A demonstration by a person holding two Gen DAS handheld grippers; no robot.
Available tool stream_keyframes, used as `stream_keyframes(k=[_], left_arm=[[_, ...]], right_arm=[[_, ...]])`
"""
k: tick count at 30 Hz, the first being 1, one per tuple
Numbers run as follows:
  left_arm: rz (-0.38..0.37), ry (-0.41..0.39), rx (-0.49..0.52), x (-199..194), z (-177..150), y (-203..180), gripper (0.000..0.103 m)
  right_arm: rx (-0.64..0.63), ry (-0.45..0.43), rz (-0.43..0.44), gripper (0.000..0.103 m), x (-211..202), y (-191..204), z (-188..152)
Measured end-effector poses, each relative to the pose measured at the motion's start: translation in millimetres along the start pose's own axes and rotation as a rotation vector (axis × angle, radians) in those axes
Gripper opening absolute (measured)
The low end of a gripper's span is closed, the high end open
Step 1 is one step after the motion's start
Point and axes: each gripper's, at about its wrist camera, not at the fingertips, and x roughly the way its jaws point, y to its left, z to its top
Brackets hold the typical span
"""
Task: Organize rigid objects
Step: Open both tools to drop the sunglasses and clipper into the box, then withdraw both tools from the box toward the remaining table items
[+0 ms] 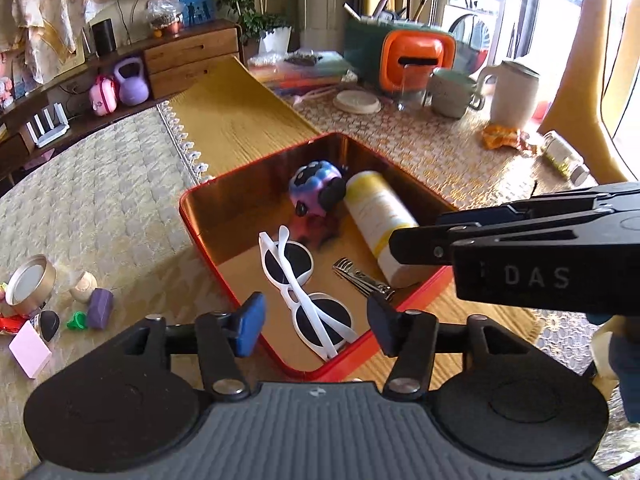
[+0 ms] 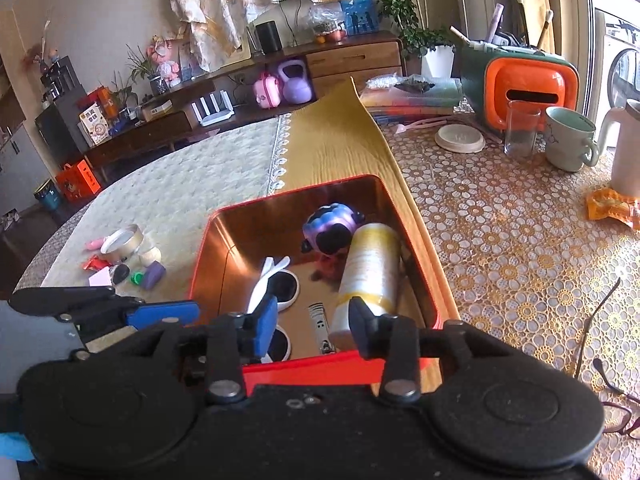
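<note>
A red tin box [image 1: 192, 220] [image 2: 204, 260] with a shiny copper inside sits on the table. In it lie white sunglasses [image 1: 304, 300] [image 2: 280, 286], a nail clipper [image 1: 362, 278] [image 2: 320, 322], a yellow-white bottle [image 1: 380, 220] [image 2: 370, 272] and a purple-blue toy [image 1: 316, 188] [image 2: 332, 230]. My left gripper [image 1: 316, 326] is open and empty over the box's near edge. My right gripper [image 2: 314, 330] is open and empty at the box's near rim; it shows from the side in the left wrist view [image 1: 400, 246], over the bottle.
Small loose items lie left of the box: a round metal lid [image 1: 30, 284] [image 2: 122, 244], a purple block [image 1: 100, 308] [image 2: 154, 274], a pink pad [image 1: 30, 350], a green ring [image 1: 76, 322]. Cups [image 2: 568, 142], an orange-green box [image 2: 524, 88] and glasses [image 2: 600, 344] sit to the right.
</note>
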Motion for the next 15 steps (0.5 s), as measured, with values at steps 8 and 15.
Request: stream_keyframes(k=[8, 15], left_arm=[[-0.031, -0.057, 0.011, -35.9, -7.2, 11.7, 0.056], [-0.034, -0.103, 0.003, -66.6, -17.4, 31.3, 0.065]], right_arm=[[-0.014, -0.027, 0.018, 0.048, -24.2, 15.9, -1.1], [-0.038, -0.058, 0.042, 0.055, -41.7, 36.7, -1.8]])
